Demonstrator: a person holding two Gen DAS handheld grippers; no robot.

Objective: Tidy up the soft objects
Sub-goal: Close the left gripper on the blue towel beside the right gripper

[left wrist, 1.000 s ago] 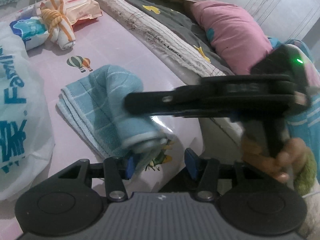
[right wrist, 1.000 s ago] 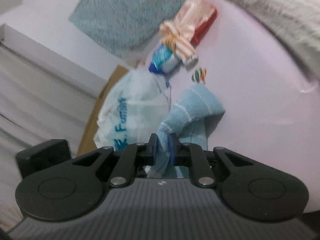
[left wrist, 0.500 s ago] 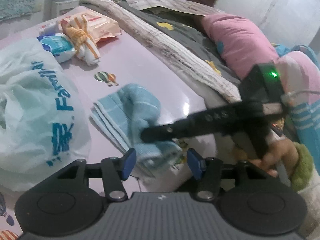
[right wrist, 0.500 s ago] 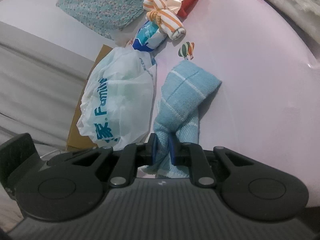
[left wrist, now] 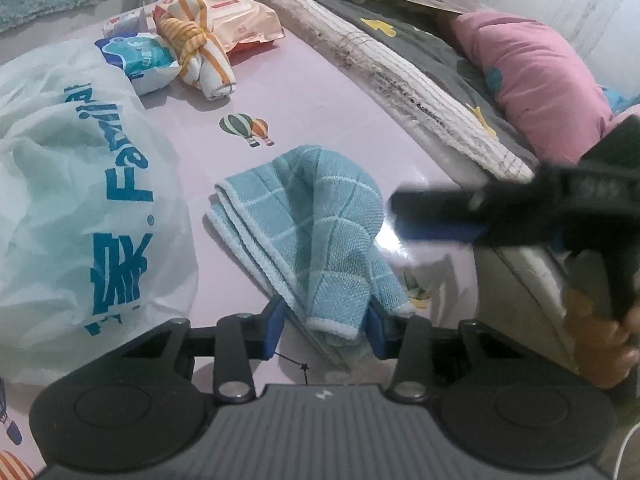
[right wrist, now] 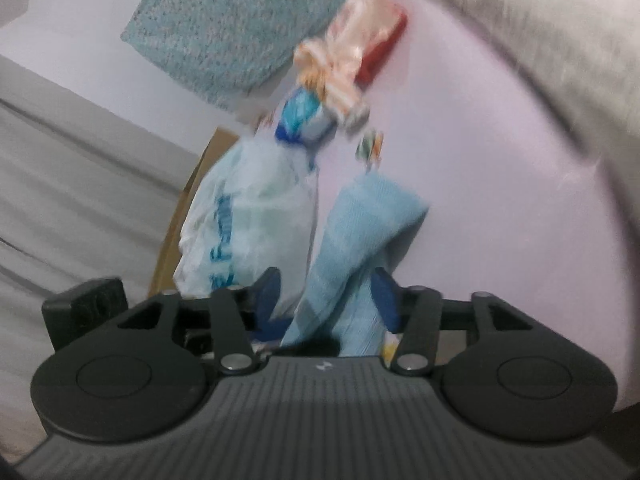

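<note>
Currently the blue towel (left wrist: 312, 220) lies half-folded on the pink table (left wrist: 320, 92), its near corner between the pads of the left gripper (left wrist: 326, 322), whose jaws have just been closing and appear to pinch the cloth. The right gripper (left wrist: 436, 216) has just been opening; its jaws stand apart, the towel loose between them, though its own view is blurred.

Risk: with only one corner held, a pull could unroll the fold or drag the towel off the near edge.

Obstructions: a white plastic bag (left wrist: 80, 200) crowds the left side. Beyond, a knotted striped cloth (left wrist: 200, 52) and a wipes packet (left wrist: 240, 16) occupy the far end; bedding (left wrist: 400, 72) lines the right.
</note>
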